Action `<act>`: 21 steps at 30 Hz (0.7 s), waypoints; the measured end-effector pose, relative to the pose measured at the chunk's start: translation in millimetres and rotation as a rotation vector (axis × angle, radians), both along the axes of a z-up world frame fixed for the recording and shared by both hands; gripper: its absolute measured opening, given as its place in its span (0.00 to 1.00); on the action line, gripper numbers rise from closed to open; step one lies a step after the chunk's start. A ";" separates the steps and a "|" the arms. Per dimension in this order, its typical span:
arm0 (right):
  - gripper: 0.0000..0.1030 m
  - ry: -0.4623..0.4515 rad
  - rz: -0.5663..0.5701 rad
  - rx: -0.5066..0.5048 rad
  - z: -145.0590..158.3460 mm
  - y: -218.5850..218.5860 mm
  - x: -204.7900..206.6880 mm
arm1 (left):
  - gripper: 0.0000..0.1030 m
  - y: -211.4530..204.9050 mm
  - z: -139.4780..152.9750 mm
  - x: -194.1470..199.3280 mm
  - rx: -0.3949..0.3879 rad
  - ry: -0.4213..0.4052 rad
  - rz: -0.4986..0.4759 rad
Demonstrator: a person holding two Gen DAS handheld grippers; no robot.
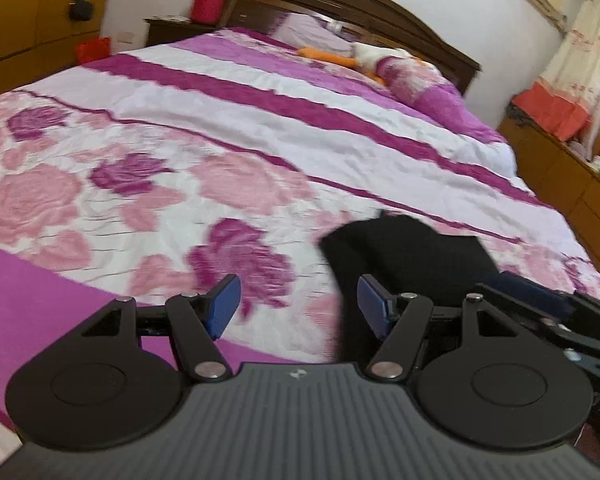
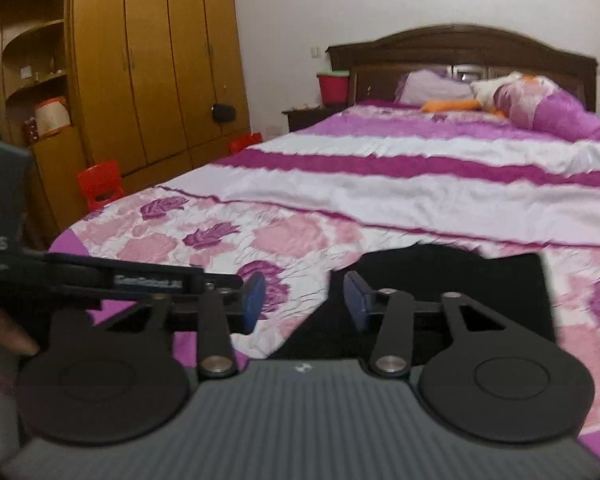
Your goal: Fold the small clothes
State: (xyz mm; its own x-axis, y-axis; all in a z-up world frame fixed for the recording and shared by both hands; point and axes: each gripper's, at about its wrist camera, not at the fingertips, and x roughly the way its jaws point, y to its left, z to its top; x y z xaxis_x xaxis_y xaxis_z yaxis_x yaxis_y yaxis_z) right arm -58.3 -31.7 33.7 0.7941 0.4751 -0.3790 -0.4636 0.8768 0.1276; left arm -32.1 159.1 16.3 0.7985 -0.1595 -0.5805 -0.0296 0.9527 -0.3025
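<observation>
Two grippers hover over the bed (image 2: pixel 420 184), both with their blue-padded fingers spread apart and nothing between them. The one black garment (image 2: pixel 440 276) lies on the flowered cover near the bed's near edge. In the right wrist view it sits ahead of and under the right gripper (image 2: pixel 305 300): its left edge runs just past the right-hand pad, while the left-hand pad stands over bare cover. In the left wrist view the garment (image 1: pixel 404 256) lies ahead and to the right of the left gripper (image 1: pixel 299 304), beginning at its right-hand pad; the other gripper shows at the far right, beside the cloth.

The step in hand looks like the approach before a grasp, with no hold on the cloth yet; how far it is already folded I cannot tell. The next move likely calls for lowering each gripper onto an edge or corner, pinching only the top layer without catching the cover beneath, then lifting both together to carry that edge over.
</observation>
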 end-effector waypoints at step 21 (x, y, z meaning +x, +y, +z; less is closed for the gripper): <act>0.46 0.117 -0.270 -0.038 -61.6 -118.5 10.8 | 0.32 -102.1 -51.8 65.8 -0.089 0.048 -0.109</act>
State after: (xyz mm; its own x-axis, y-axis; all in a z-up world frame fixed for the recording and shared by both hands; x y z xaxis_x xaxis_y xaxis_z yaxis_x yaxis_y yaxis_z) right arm -47.5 -150.2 -27.9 0.8395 0.2365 -0.4891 -0.1972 0.9715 0.1314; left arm 33.7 57.0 -35.5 0.7455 -0.2962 -0.5970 0.0564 0.9206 -0.3863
